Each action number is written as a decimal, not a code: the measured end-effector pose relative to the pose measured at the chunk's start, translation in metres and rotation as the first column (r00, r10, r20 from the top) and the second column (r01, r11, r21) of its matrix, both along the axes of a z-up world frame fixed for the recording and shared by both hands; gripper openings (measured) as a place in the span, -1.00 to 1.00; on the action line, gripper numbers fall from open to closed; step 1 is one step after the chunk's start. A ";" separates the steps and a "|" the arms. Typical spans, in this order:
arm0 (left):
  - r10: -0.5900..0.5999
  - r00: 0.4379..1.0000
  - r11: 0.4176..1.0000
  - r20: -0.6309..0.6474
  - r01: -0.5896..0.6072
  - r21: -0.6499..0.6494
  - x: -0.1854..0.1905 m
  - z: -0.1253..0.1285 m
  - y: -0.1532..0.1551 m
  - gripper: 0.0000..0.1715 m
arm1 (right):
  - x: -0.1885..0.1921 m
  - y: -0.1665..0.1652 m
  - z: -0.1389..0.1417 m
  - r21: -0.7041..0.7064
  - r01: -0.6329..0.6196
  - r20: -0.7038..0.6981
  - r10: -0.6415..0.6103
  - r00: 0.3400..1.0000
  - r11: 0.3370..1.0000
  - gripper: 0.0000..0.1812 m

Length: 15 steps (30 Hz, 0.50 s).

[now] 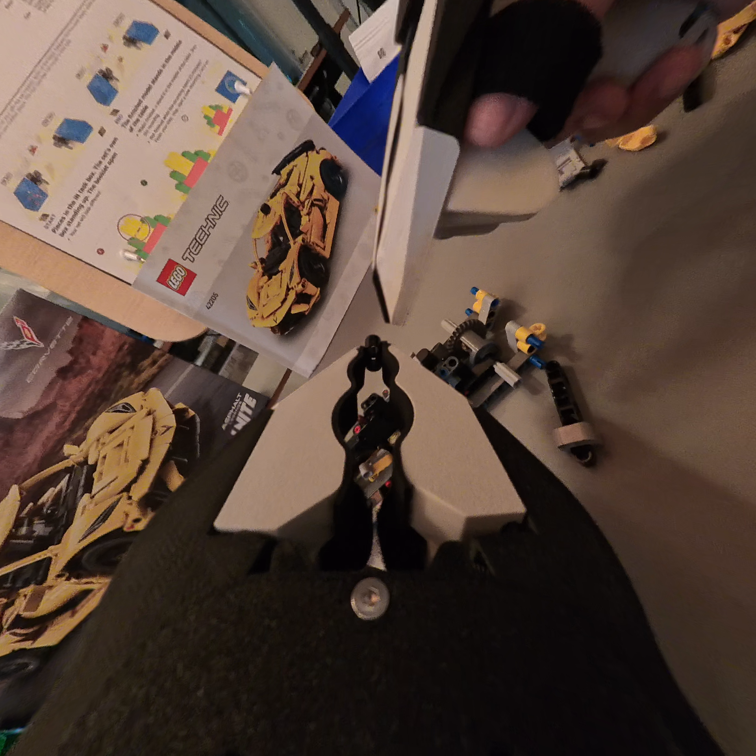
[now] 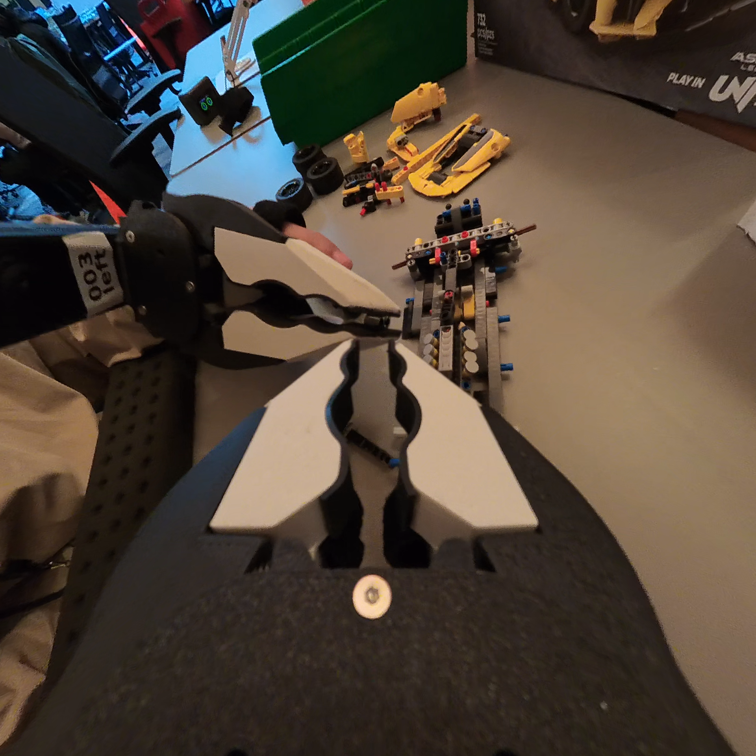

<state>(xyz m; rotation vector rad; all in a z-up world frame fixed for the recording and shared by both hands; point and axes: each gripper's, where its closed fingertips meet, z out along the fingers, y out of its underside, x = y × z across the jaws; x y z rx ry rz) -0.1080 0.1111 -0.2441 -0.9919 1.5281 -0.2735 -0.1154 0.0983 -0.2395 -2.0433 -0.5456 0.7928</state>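
Observation:
My left gripper (image 1: 372,352) is shut on a small black pin (image 1: 372,356) that sticks out of its tips. The right wrist view shows the same pin (image 2: 378,320) pinched in the left gripper (image 2: 384,322), close to the end of a long grey and black brick chassis (image 2: 458,311). My right gripper (image 2: 372,347) is open and empty, its tips just under the left gripper's tips. A black beam with a blue pin (image 2: 370,448) lies on the table below its fingers. The right gripper (image 1: 390,302) also shows in the left wrist view, held by a gloved hand (image 1: 532,69).
A small grey and black gear assembly (image 1: 478,356) and a black beam (image 1: 568,413) lie on the grey table (image 1: 654,368). Yellow body parts (image 2: 450,159), black wheels (image 2: 319,167) and a green box (image 2: 360,61) lie beyond. An instruction booklet (image 1: 262,229) and the set's box (image 1: 102,450) sit to the left. Left and right tips are no more than a few centimetres apart.

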 end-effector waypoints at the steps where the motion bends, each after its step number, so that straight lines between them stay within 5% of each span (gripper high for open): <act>1: 0.000 1.000 1.000 -0.003 0.000 0.014 0.000 0.000 0.000 -0.91 | -0.002 0.001 0.002 0.005 0.004 -0.010 -0.003 1.000 1.000 -0.81; 15: 0.012 0.999 0.999 -0.031 -0.010 0.052 0.000 -0.003 -0.002 -0.91 | -0.009 0.005 -0.001 0.009 0.002 -0.004 -0.002 1.000 1.000 -0.91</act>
